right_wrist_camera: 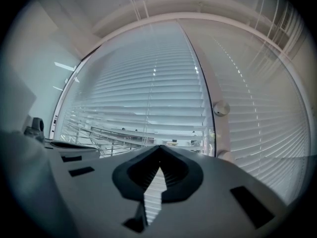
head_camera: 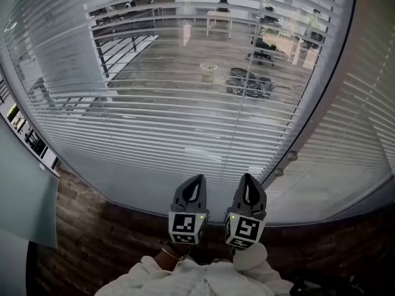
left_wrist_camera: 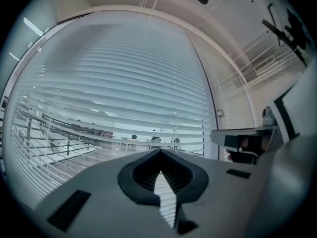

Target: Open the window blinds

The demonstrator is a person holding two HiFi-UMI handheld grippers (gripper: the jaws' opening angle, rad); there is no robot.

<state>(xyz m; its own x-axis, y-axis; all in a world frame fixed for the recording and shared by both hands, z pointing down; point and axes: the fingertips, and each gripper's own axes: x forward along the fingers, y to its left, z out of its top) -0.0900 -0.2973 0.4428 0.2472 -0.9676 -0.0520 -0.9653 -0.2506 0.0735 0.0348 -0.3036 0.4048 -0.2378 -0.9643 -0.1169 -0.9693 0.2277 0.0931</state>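
Two grippers are sitting side by side at bottom centre of the head view, both pointing at the glass. The left gripper [head_camera: 197, 181] is just left of centre and the right gripper [head_camera: 246, 179] is just beside it; the two are not touching. Neither is touching the blinds [head_camera: 185, 110].

Left gripper view: the fingers [left_wrist_camera: 126, 180] are meeting tip to tip, clenched on nothing, with only slats showing through the cut-out behind the tips. Right gripper view: same picture, fingers [right_wrist_camera: 190, 177] clenched and empty.

The blinds are filling the upper two thirds of the head view, hanging fully lowered over the pane. The slats are lying close to flat, so the hall behind is showing through the gaps:
- a railing [head_camera: 123, 48] at upper left
- a pale desk [head_camera: 219, 18] at top centre
- a small white bin [head_camera: 208, 71] near centre

Thin lift cords are running down through the slats. Both gripper views are looking straight into the same slats, left and centre of frame.

A window post [head_camera: 336, 97] is running diagonally from upper right down to just right of the right gripper's tips. Two small knobs [head_camera: 290, 157] are sitting on its lower end. A second blind [head_camera: 370, 134] is hanging right of the post, also lowered.

A brick-pattern strip [head_camera: 92, 239] is running along the bottom under the window. White sleeves [head_camera: 197, 279] are showing at the bottom edge behind the marker cubes.
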